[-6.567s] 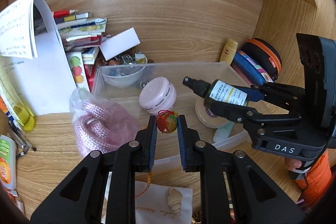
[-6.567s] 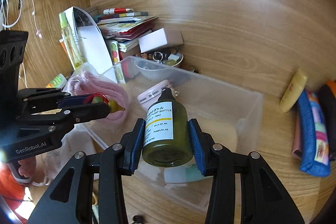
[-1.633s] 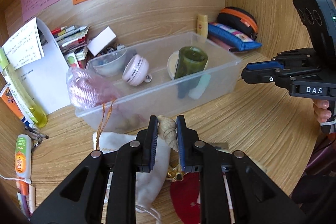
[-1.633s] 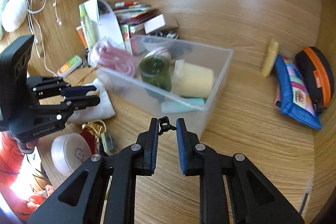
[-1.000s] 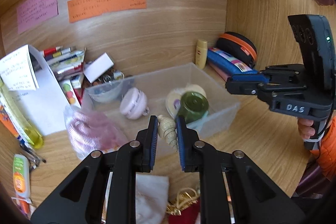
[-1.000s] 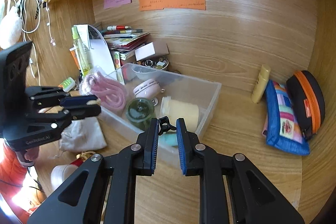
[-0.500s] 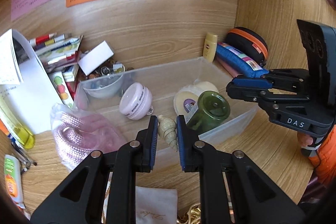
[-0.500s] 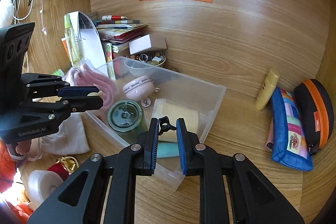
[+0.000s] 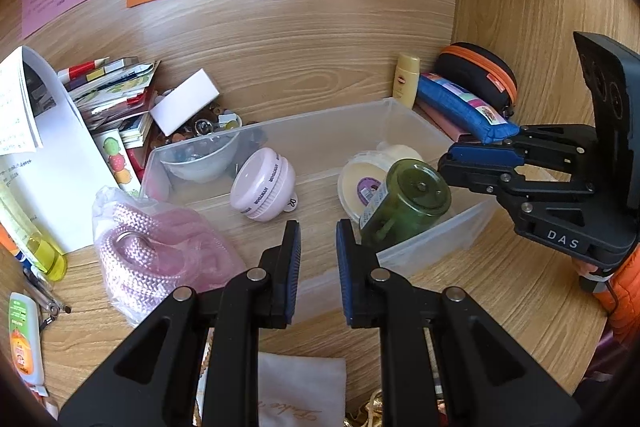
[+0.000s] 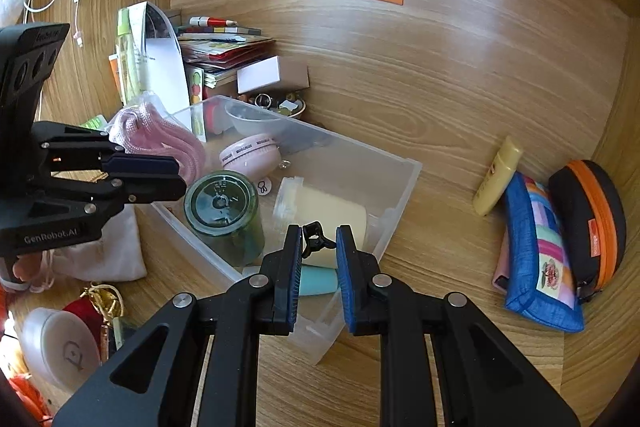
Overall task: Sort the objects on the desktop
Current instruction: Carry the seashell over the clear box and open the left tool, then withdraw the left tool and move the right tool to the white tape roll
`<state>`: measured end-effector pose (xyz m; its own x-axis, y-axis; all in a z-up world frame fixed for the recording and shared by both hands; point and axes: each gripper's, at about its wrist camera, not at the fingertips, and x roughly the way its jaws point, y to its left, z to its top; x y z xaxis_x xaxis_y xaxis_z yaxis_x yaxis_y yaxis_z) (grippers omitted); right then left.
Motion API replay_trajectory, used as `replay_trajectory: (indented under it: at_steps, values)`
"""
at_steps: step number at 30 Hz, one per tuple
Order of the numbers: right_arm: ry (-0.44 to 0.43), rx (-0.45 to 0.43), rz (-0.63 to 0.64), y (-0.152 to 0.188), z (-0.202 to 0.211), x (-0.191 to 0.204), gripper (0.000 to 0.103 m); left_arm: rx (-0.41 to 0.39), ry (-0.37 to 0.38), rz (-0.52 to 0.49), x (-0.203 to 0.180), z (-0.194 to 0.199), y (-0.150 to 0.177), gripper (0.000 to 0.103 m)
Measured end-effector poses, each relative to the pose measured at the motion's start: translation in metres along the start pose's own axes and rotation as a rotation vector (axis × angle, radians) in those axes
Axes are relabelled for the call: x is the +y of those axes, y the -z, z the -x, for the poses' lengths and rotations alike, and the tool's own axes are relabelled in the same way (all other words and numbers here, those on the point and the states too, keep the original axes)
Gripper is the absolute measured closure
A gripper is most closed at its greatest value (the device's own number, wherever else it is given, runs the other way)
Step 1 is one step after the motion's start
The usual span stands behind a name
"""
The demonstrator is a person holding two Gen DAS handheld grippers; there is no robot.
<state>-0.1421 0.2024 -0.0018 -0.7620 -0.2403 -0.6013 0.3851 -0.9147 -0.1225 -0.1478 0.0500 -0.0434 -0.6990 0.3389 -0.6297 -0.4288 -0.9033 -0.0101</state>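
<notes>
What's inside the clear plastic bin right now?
In the clear plastic bin: a green bottle, pink round case, cream tub, clear bowl and a teal item. The bottle and tub cover the floor beneath them; no shell visible.

Translucent plastic bin [image 9: 436,243]; wood-grain desk [image 9: 512,291]

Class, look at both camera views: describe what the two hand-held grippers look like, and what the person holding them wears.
Both are black plastic frames with silver screws and blue ribbed pads. The left hand-held gripper carries white lettering "GenRobot.AI"; the right hand-held gripper reads "DAS". Each has an upright black block with round holes behind the fingers. An orange sleeve shows at the hand holding the right one. No cables are visible on either.
</notes>
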Motion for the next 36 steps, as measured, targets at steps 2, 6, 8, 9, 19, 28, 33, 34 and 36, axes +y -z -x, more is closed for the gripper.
replay_trajectory:
  at_steps: [2,6,8,9,19,28,33,34,36]
  values:
    - [0.011,0.002,0.014,0.0,-0.001,0.002,0.088,-0.001,-0.004,0.003,0.001,0.0,0.0,0.083]
    - [0.028,0.001,0.036,0.002,-0.001,0.005,0.086,-0.008,-0.028,0.0,0.0,0.001,0.001,0.074]
    - [0.033,-0.007,0.042,0.002,0.0,0.007,0.081,-0.012,-0.034,0.002,0.001,0.002,0.001,0.068]
    - [0.036,-0.012,0.045,0.002,0.001,0.007,0.075,-0.015,-0.037,0.001,0.001,0.003,0.001,0.061]
    - [0.033,-0.043,0.019,0.001,0.008,0.004,0.064,-0.077,-0.097,-0.045,-0.006,0.011,0.004,0.041]
    - [0.051,-0.062,-0.029,-0.002,0.014,-0.004,0.028,-0.126,-0.148,-0.029,0.0,0.022,0.003,0.026]
    - [0.104,-0.031,-0.043,-0.004,0.009,-0.009,0.027,-0.167,-0.155,0.036,0.015,0.038,0.0,0.009]
    - [0.112,-0.023,-0.049,-0.004,0.009,-0.01,0.027,-0.167,-0.161,0.053,0.02,0.042,0.0,0.009]
    - [0.102,-0.014,-0.059,-0.005,0.011,-0.011,0.027,-0.168,-0.166,0.077,0.028,0.049,0.001,0.009]
